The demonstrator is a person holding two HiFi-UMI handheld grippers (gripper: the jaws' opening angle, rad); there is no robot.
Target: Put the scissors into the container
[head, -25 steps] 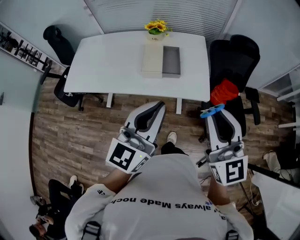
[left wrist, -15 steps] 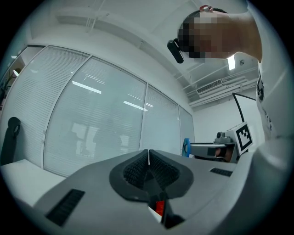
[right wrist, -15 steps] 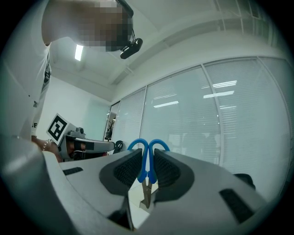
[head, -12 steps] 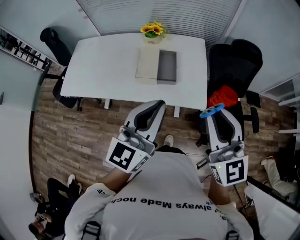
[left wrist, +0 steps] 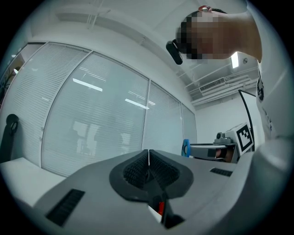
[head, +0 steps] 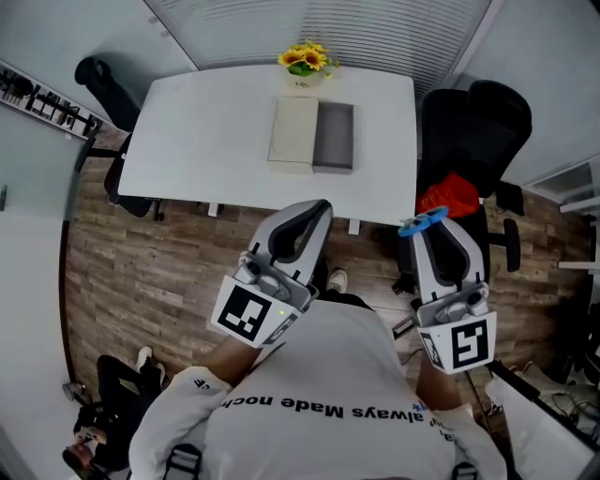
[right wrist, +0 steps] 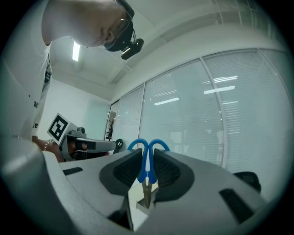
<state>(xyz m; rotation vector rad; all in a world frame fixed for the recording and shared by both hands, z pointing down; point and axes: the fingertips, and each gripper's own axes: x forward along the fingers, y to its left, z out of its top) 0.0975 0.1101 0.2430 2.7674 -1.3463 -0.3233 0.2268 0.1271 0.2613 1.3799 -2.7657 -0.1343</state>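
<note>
The right gripper (right wrist: 147, 166) pinches a pair of blue-handled scissors (right wrist: 148, 150) between its ribbed pads. The handle loops stick out past the jaw tips and the metal blades point back toward the camera. From the head view, the same gripper (head: 429, 232) is held in front of the person's white shirt (head: 328, 394), with the scissors (head: 422, 222) showing as a blue sliver at its tip — in the air, short of the table and not in the container.

The left gripper (left wrist: 148, 166) has its jaws pressed together with nothing between them. In the head view it (head: 317, 208) is raised beside the right one, angled toward the table's front edge.

Beneath both tools lies a wood-plank floor (head: 141, 272). To the right stands a black office chair (head: 473, 122) with a red item (head: 450, 197) on its seat.

Beyond them, on the white table (head: 206, 131), sits the grey container (head: 335, 138), open at the top. A beige slab-like piece (head: 292, 136) touches its left side. The container is well apart from the scissors.

At the table's far edge stands a small pot of yellow flowers (head: 307, 59), just behind the container. White blinds (head: 319, 23) close off the back of the room.
</note>
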